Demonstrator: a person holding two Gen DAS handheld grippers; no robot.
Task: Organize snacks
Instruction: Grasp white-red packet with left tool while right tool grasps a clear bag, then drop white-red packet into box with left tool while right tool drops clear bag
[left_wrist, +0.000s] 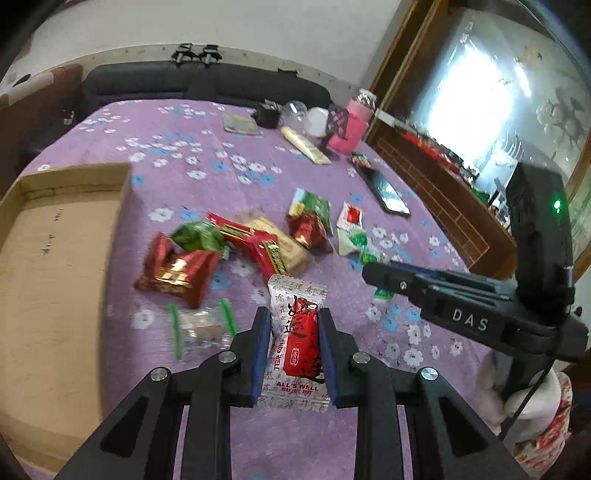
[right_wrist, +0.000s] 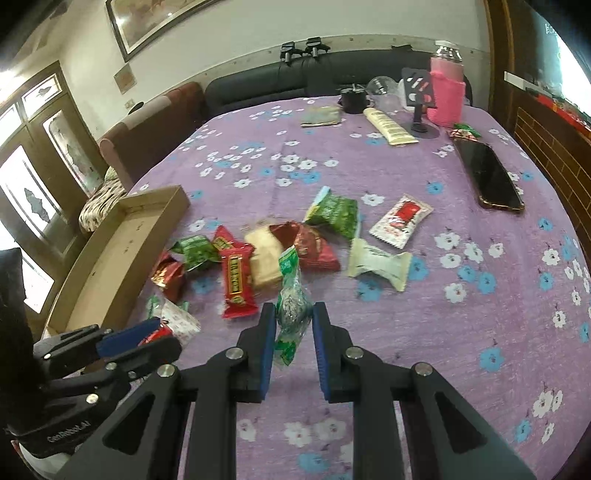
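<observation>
A white and red snack packet (left_wrist: 295, 343) sat low in the centre of the left wrist view, clamped between the blue pads of the left gripper (left_wrist: 294, 334), its far end sticking out past the fingertips. In the right wrist view the right gripper (right_wrist: 294, 325) was closed on a clear and green candy wrapper (right_wrist: 290, 306), pinched at lower centre and held upright above the purple flowered cloth (right_wrist: 461, 332). Beyond both grippers, mid-frame, lay the loose pile of snacks (right_wrist: 258, 258): red, green, cream and white packets, some overlapping. A red wrapped bar (right_wrist: 236, 282) lay lengthwise at the near edge of the pile. A shallow cardboard box (left_wrist: 48, 280) filled the left side of the left wrist view, close to the pile. A black phone (right_wrist: 489, 175) lay at right, well apart from the snacks, and a pink cup (right_wrist: 447, 92) stood near the upper right.
</observation>
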